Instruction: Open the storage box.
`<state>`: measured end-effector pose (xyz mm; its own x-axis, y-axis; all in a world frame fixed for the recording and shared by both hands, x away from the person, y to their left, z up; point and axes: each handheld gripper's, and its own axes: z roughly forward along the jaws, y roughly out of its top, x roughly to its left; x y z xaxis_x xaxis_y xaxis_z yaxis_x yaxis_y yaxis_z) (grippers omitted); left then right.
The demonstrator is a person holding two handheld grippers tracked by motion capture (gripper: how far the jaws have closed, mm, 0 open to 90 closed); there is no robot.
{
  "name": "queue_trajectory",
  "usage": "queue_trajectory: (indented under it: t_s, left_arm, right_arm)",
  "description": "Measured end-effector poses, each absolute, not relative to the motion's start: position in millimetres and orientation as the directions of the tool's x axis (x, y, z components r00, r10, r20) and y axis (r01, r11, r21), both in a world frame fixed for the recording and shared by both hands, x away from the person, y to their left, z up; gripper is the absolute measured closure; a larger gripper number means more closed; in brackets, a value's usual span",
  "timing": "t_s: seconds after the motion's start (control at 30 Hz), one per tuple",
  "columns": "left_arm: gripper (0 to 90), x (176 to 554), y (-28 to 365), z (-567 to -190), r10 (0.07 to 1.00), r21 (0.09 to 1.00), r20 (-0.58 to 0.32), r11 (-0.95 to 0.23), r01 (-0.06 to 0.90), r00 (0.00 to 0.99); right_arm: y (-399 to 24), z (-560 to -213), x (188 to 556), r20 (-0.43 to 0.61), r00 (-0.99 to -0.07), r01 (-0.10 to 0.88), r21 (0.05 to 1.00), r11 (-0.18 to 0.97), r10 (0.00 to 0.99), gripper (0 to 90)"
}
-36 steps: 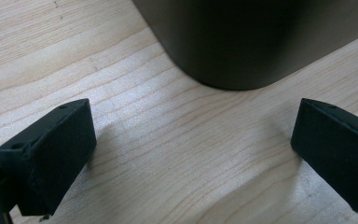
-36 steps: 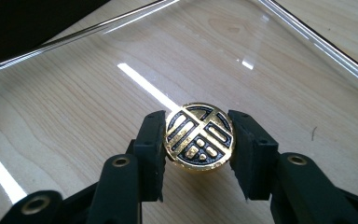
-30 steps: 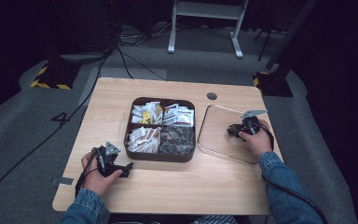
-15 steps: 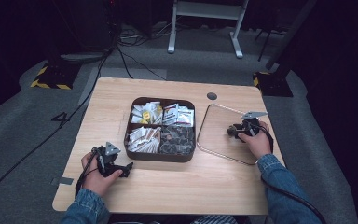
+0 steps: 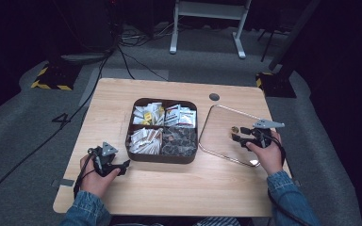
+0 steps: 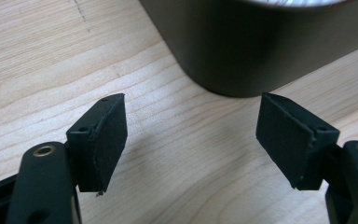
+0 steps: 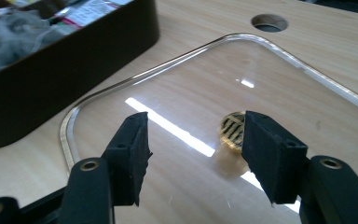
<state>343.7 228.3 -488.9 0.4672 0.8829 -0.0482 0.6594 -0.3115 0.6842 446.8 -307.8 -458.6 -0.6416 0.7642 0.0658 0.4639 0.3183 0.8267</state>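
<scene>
Both tools are wide open and hold nothing: the left tool (image 5: 122, 165) near the counter's (image 5: 179, 188) front-left corner, the right tool (image 5: 238, 135) over the lid (image 5: 217, 123).

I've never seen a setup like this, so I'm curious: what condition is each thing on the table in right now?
Left gripper: open, empty, beside the box.
Right gripper: open, empty, over the lid.
Compartment box: uncovered, packets in its four sections.
Clear lid: off the box, flat on the table.
Gold knob: on the lid, not gripped.
</scene>
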Motion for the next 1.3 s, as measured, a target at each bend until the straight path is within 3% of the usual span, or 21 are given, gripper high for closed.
queue_trajectory:
  t_s: [0.1, 0.5, 1.0, 1.3]
  left_arm:
    - [24.7, 341, 231, -484, 0.881, 0.685, -0.061, -0.305, 0.662, 0.469]
    - [24.6, 339, 234, -463, 0.889, 0.705, -0.092, -0.259, 0.660, 0.448]
    - [25.5, 345, 235, -437, 0.899, 0.734, -0.076, -0.242, 0.634, 0.432]
    - [26.7, 354, 224, -425, 0.892, 0.755, -0.055, -0.257, 0.604, 0.449]
  right_arm:
    - [-309, -462, 437, 0.079, -0.637, 0.458, 0.839, 0.294, 0.766, 42.6]
    - [-288, -476, 411, 0.067, -0.735, 0.446, 0.797, 0.407, 0.675, 42.3]
    - [-266, -499, 382, 0.048, -0.832, 0.367, 0.795, 0.482, 0.553, 45.4]
    - [-266, -503, 369, 0.020, -0.845, 0.352, 0.773, 0.528, 0.534, 46.1]
